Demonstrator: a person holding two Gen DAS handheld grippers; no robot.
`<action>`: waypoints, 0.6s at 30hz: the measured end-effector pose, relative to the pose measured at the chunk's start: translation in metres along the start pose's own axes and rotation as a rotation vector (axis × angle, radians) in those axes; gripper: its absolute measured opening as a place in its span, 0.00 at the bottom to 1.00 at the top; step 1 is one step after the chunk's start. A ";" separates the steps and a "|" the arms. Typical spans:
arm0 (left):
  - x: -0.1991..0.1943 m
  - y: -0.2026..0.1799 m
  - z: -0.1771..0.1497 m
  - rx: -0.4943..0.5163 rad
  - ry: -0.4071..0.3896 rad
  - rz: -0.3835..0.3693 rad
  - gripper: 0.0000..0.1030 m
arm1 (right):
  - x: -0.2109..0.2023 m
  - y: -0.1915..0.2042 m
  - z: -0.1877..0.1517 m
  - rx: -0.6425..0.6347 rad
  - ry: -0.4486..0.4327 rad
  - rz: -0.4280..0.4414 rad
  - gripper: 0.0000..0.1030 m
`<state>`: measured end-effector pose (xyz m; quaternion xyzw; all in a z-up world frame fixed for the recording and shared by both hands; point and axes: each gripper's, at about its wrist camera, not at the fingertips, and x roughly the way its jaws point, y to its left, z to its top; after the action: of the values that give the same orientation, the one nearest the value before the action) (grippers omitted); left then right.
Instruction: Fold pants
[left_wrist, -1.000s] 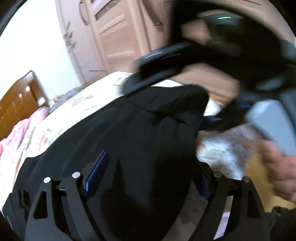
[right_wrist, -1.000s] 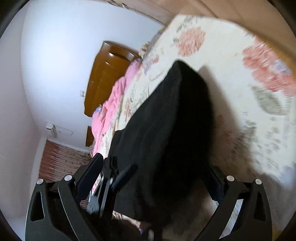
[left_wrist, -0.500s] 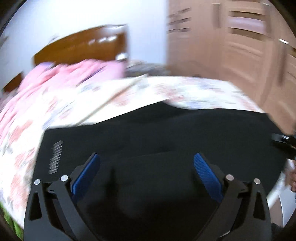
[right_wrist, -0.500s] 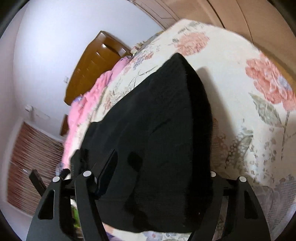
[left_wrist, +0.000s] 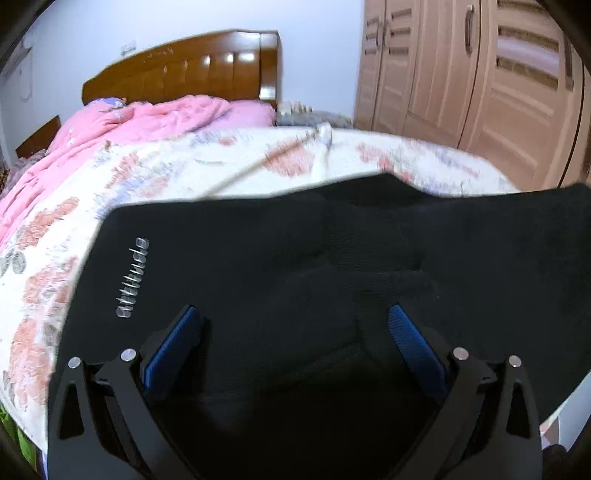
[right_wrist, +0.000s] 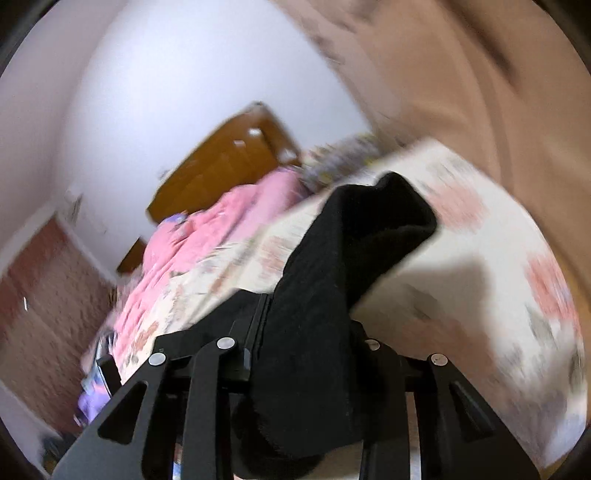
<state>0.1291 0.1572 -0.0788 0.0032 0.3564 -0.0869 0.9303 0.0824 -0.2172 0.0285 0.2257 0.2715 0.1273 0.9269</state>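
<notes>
Lifted since half a sec ago, the right tool (right_wrist: 306, 354) now carries a bunched strip of the black pants (right_wrist: 354, 243) up off the floral bedspread (right_wrist: 480, 280), where before that cloth lay flat across it; right view heavily motion-blurred. Right tool's fingers are pinched together on the fabric, which drapes over and between them and hangs below.

Left tool (left_wrist: 291, 343), by contrast, sits much as before: its blue-padded fingers (left_wrist: 173, 343) stand wide apart w/ nothing clamped, hovering over the pants (left_wrist: 332, 266). From the left view the pants lie spread flat on the bedspread (left_wrist: 155, 177), at the end of the bed farthest from the headboard (left_wrist: 184, 70). Silver lettering (left_wrist: 133, 277) runs along the pants' left edge; wording too blurred to read.

Pink quilt (left_wrist: 147, 118) is heaped directly below the headboard, btwn it and the pants. Wooden wardrobe (left_wrist: 472, 74) stands to the right of the headboard, past the bed's side. Thin pale cord (left_wrist: 258, 170) crosses the bedspread btwn the quilt and the pants.
</notes>
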 end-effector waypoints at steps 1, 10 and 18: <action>-0.009 0.006 0.000 -0.013 -0.039 -0.004 0.98 | 0.008 0.025 0.006 -0.053 0.001 0.016 0.30; -0.096 0.141 -0.022 -0.336 -0.218 0.099 0.98 | 0.146 0.276 -0.062 -0.688 0.111 0.003 0.29; -0.128 0.204 -0.077 -0.464 -0.197 0.165 0.98 | 0.229 0.335 -0.221 -1.127 0.320 -0.094 0.43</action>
<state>0.0185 0.3834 -0.0627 -0.1894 0.2731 0.0733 0.9403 0.1082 0.2315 -0.0758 -0.3363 0.3083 0.2435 0.8559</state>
